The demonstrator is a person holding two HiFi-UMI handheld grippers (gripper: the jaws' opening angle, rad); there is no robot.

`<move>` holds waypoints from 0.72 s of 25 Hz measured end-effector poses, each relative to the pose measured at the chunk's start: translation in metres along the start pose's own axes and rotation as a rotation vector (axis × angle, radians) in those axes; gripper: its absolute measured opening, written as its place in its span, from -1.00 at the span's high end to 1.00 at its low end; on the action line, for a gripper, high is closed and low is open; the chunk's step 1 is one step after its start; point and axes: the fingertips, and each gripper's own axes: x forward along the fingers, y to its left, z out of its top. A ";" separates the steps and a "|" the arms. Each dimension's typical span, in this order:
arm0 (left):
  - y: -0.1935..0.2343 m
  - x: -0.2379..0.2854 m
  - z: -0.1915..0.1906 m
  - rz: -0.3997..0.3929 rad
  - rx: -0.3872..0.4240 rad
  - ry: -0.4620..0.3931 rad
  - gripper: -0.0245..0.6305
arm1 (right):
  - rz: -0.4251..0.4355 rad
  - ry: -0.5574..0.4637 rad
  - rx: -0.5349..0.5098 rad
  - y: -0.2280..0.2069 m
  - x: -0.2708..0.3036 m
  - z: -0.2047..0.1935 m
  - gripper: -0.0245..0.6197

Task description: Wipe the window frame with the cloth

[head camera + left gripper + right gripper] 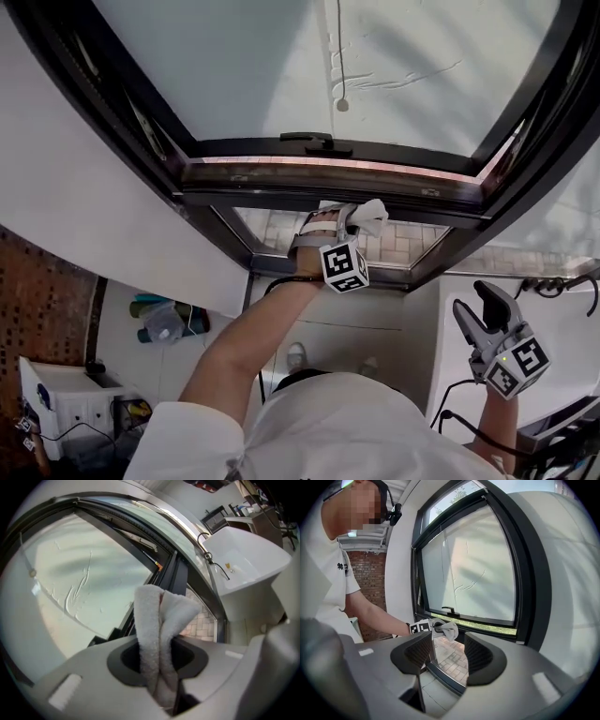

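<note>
My left gripper [349,221] is shut on a folded white cloth [367,216], held up at the lower rail of the black window frame [309,178]. In the left gripper view the cloth [159,630] sticks up between the jaws, with the dark frame [171,576] just beyond it. Whether the cloth touches the frame I cannot tell. My right gripper [480,307] hangs lower right, away from the window, open and empty. In the right gripper view, the right gripper [449,649] looks at the left gripper and cloth [445,629] by the sill.
The sash is tilted open, with a black handle [307,139] on its lower rail and a brick-paved ground [394,246] seen through the gap. A white wall [84,206] flanks the window. Cables [553,281] run at right; a white appliance [66,398] stands lower left.
</note>
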 end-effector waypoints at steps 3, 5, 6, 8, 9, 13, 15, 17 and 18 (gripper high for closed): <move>0.015 -0.013 -0.041 0.015 -0.007 0.025 0.52 | 0.015 0.005 -0.014 0.022 0.017 0.007 0.24; 0.027 -0.020 -0.068 0.029 -0.006 0.044 0.52 | 0.022 0.007 -0.028 0.034 0.028 0.013 0.24; 0.032 -0.024 -0.081 0.036 -0.007 0.055 0.52 | 0.025 0.009 -0.035 0.039 0.032 0.015 0.24; 0.041 -0.032 -0.106 0.048 -0.008 0.074 0.52 | 0.027 0.011 -0.046 0.050 0.041 0.018 0.24; 0.045 -0.036 -0.117 0.053 -0.007 0.082 0.52 | 0.027 0.012 -0.050 0.055 0.045 0.020 0.24; 0.061 -0.051 -0.160 0.068 0.001 0.107 0.52 | 0.033 0.012 -0.060 0.078 0.062 0.026 0.24; 0.068 -0.057 -0.178 0.074 0.004 0.116 0.52 | 0.039 0.013 -0.063 0.089 0.071 0.029 0.24; 0.075 -0.062 -0.194 0.081 0.007 0.122 0.52 | 0.044 0.012 -0.066 0.099 0.081 0.031 0.24; 0.078 -0.065 -0.202 0.084 0.009 0.125 0.52 | 0.046 0.012 -0.067 0.105 0.085 0.032 0.24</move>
